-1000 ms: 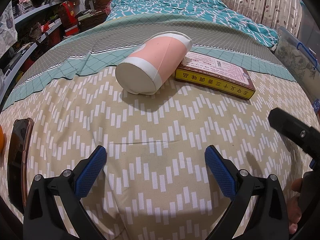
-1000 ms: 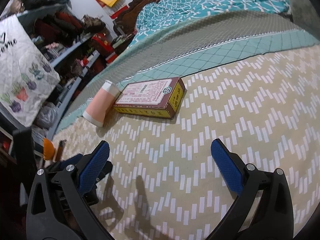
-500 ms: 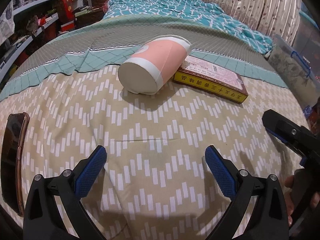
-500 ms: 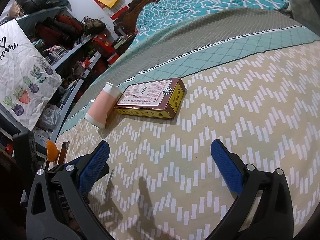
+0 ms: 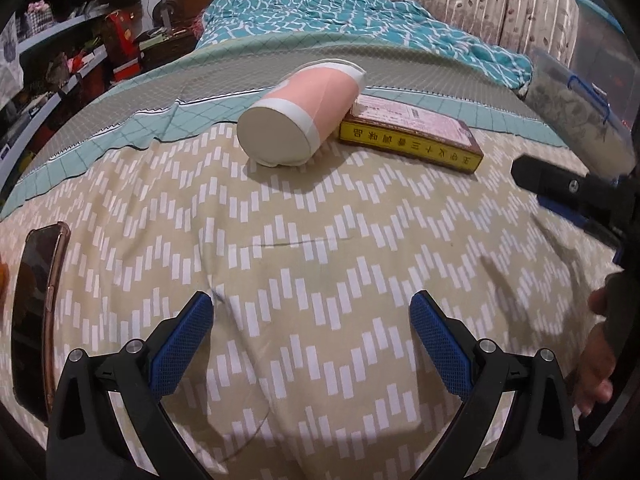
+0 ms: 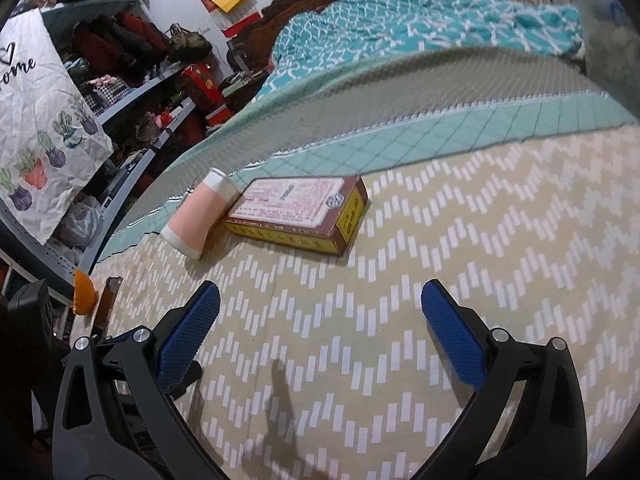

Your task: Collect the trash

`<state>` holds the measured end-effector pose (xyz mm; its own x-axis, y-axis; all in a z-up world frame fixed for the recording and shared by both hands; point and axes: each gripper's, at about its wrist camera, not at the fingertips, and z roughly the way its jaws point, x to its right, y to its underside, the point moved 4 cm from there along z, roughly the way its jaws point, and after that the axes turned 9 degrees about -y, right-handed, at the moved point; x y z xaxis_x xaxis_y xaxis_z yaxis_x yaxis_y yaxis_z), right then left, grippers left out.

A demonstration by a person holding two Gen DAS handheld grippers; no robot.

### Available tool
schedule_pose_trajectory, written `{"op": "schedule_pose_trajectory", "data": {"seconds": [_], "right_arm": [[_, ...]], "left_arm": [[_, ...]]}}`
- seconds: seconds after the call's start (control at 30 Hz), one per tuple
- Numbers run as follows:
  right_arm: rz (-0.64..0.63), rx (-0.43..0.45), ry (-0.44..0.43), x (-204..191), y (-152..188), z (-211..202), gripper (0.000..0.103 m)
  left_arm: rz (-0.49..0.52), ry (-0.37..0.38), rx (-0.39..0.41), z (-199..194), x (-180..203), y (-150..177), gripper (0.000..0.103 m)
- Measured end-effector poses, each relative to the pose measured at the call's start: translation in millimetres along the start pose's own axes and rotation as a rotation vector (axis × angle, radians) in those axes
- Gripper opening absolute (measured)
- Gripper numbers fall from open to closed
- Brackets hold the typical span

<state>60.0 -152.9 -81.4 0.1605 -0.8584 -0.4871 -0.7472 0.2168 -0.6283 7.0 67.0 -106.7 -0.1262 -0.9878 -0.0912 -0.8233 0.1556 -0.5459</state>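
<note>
A pink paper cup (image 5: 298, 118) with white bands lies on its side on the bed, its base facing me. It leans against a flat brown and yellow box (image 5: 412, 134). My left gripper (image 5: 311, 322) is open and empty, a short way in front of the cup. In the right wrist view the same cup (image 6: 198, 214) and box (image 6: 298, 212) lie ahead and left of my right gripper (image 6: 320, 314), which is open and empty. The right gripper (image 5: 568, 196) also shows at the right edge of the left wrist view.
A phone (image 5: 36, 304) lies at the bed's left edge. The beige zigzag cover (image 5: 320, 240) spreads between grippers and cup. A teal blanket (image 5: 340, 12) is bunched at the headboard. Cluttered shelves (image 6: 120, 80) stand left, a plastic storage bin (image 5: 576, 120) right.
Both grippers have drifted slightly to the left and closer to the bed. The cup and box have not moved. Both grippers stay open.
</note>
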Motion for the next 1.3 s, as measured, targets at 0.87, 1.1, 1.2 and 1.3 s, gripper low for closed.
{"op": "schedule_pose_trajectory", "data": {"seconds": [0.87,1.1,1.2,1.3], "right_arm": [[-0.118,-0.09,0.038,-15.6,-10.0,16.6,0.1],[-0.5,-0.179,0.116,-34.6,-46.3,61.4,0.1],[-0.565,-0.26,0.131,-31.4,-45.9,87.1,0.1],[-0.558,-0.299,0.126,-24.0,-45.2,102.5,0.099]], "left_arm": [[-0.171,-0.073,-0.045,12.1,-66.0,-20.9,0.095],[-0.176,-0.073,-0.046,13.1,-68.9,-22.0,0.095],[-0.178,-0.073,-0.048,13.3,-70.5,-23.2,0.095],[-0.178,-0.079,-0.05,12.7,-72.2,-23.1,0.095]]}}
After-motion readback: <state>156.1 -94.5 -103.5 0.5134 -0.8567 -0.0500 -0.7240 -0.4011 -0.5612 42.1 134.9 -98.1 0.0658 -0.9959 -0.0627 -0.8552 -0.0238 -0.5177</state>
